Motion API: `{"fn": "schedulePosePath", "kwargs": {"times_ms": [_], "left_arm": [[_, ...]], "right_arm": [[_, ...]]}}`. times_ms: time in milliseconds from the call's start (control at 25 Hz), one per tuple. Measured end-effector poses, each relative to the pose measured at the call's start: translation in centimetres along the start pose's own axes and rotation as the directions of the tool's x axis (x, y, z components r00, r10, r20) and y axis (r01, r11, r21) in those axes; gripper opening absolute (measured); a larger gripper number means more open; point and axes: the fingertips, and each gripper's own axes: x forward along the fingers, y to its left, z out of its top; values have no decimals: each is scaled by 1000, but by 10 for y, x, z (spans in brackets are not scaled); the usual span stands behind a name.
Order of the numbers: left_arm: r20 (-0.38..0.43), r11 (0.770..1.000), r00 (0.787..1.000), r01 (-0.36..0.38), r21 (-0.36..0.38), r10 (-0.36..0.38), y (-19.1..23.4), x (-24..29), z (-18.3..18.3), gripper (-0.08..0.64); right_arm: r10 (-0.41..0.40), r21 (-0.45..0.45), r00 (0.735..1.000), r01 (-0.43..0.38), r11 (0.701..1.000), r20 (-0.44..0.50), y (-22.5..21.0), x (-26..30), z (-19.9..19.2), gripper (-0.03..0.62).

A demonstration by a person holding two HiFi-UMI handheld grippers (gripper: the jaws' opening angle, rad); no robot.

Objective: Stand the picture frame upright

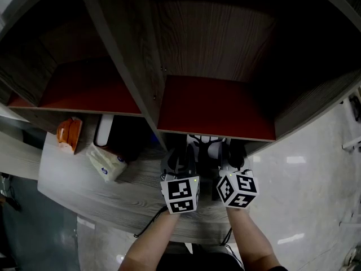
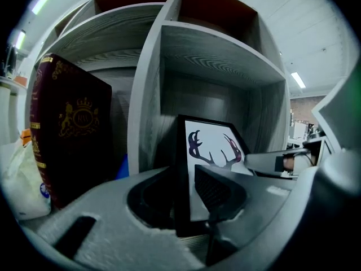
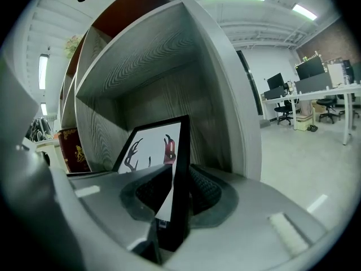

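While the picture frame (image 2: 217, 148) stands in the shelf compartment (image 2: 225, 89) at twelve o'clock from me, my left gripper (image 2: 186, 193) clamps its left edge. My right gripper (image 3: 177, 191) grips its right edge, nine and three o'clock.

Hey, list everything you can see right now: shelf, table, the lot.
shelf unit: one, grey wood with red boards, ahead of the person
picture frame: one, black with a white antler print, lower right compartment
box: one, dark red with gold crest, left of the frame's compartment
packet: one, orange, table's left
tissue pack: one, white, beside the packet
table: one, grey wood
left gripper: one, grey, gripping the frame's left edge
right gripper: one, grey, gripping its right edge
forearms: two, bare, bottom of head view
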Motion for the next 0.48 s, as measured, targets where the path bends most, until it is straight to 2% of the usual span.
{"fn": "schedulePosePath", "kwargs": {"times_ms": [480], "left_arm": [[-61, 999, 998, -33, -8, 32, 5, 17, -10, 100]], "right_arm": [[-50, -37, 998, 49, 998, -27, -2, 13, -4, 80]]}}
